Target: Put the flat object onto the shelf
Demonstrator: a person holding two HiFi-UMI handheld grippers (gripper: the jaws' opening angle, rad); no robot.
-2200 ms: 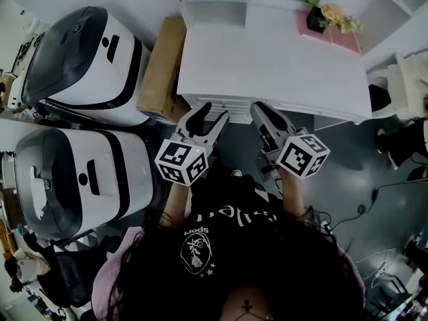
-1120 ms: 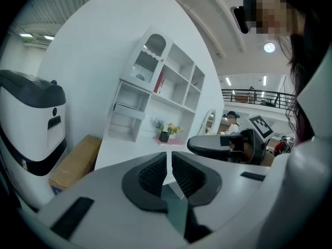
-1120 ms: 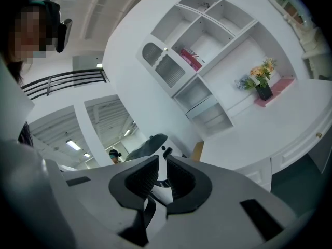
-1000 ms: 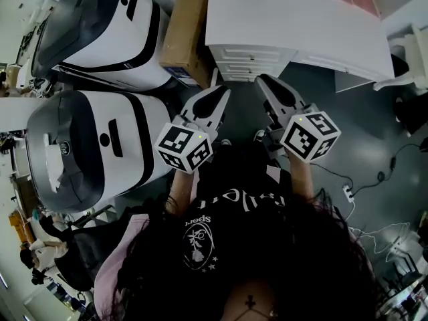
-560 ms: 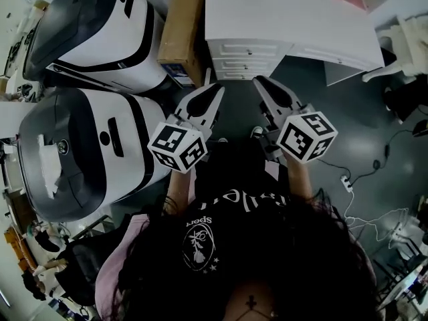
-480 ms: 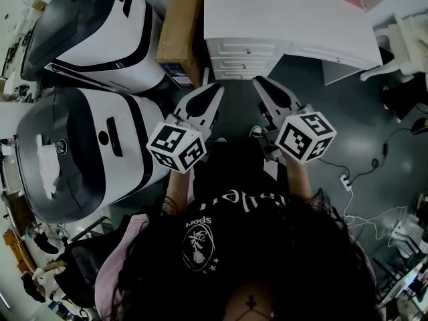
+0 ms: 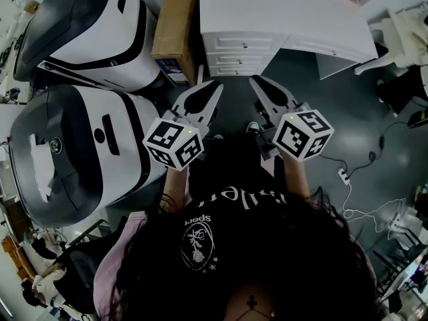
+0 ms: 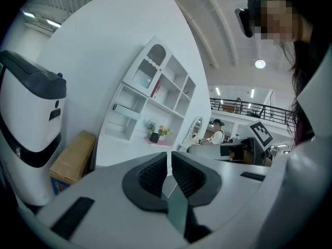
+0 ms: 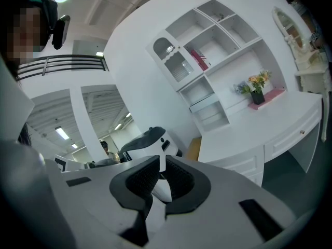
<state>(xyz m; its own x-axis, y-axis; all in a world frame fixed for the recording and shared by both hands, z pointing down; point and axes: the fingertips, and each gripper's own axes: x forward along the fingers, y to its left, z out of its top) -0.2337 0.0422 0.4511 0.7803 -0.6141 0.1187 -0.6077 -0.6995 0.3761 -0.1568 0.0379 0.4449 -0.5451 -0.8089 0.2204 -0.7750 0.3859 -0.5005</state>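
A flat pink object [image 9: 265, 98] lies on the white desk [image 7: 267, 12] under a small flower pot [image 9: 257, 95]; the left gripper view shows the pink object [image 8: 162, 142] too. Behind the desk stands a white shelf unit [image 9: 210, 51] with a red item [image 9: 198, 59] in one compartment. My left gripper [image 7: 212, 85] and right gripper [image 7: 255, 80] hover side by side over the dark floor, short of the desk's drawers [image 7: 241, 55]. Both are shut with nothing between the pads [image 8: 155, 173] [image 9: 142, 178].
Two large white and black machines [image 7: 73, 152] [image 7: 87, 25] stand at the left, with a cardboard box [image 7: 175, 25] between the farther one and the desk. A white chair [image 7: 401, 32] is at the right. Cables and a power strip [image 7: 344, 176] lie on the floor.
The desk has slid toward the top of the head view as both grippers drew back from it. Both grippers stay empty.
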